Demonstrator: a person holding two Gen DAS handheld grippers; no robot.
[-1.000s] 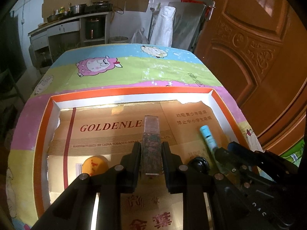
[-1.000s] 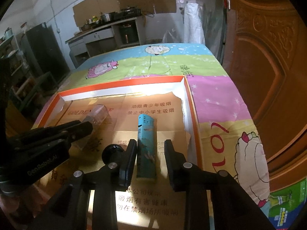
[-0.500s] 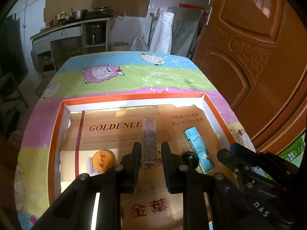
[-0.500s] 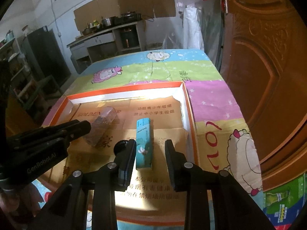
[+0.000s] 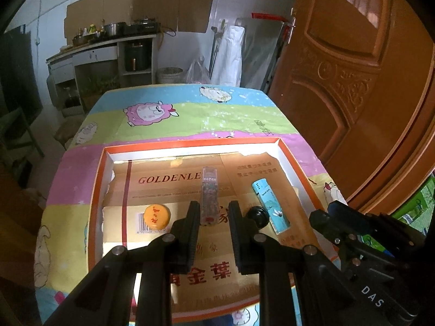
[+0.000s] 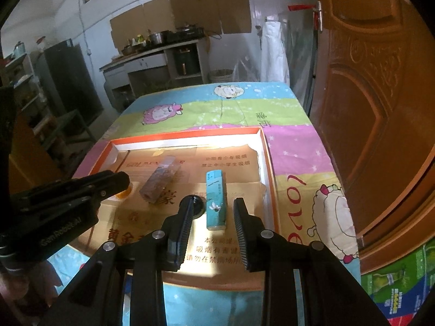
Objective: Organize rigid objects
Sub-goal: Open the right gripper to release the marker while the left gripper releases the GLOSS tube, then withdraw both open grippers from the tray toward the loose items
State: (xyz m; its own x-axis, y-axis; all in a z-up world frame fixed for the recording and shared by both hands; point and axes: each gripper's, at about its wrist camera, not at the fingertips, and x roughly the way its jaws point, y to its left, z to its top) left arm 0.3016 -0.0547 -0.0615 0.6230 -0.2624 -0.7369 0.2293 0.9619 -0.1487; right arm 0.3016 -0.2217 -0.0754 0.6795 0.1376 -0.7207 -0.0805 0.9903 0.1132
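Note:
A shallow orange-rimmed tray point(image 5: 98, 179) lined with cardboard lies on the cartoon tablecloth. In it lie a clear glitter tube point(image 5: 209, 195), a light blue lighter point(image 5: 269, 206), an orange cap point(image 5: 157, 215) and a black round knob point(image 5: 257, 215). My left gripper point(image 5: 212, 217) is open, raised above the tray, and the tube's near end shows between its fingers. My right gripper point(image 6: 212, 217) is open, raised, with the blue lighter point(image 6: 215, 199) lying in the tray between its fingers. The tube point(image 6: 160, 180) and knob point(image 6: 197, 203) also show in the right wrist view.
A brown wooden door point(image 5: 353, 81) stands close on the right. The table's far half point(image 5: 190, 114) is bare cloth. A kitchen counter with pots point(image 5: 108, 38) stands beyond. Each gripper shows at the other view's edge.
Both grippers have let go and pulled back and up from the tray. The tube and the lighter now lie in the tray, smaller in view.

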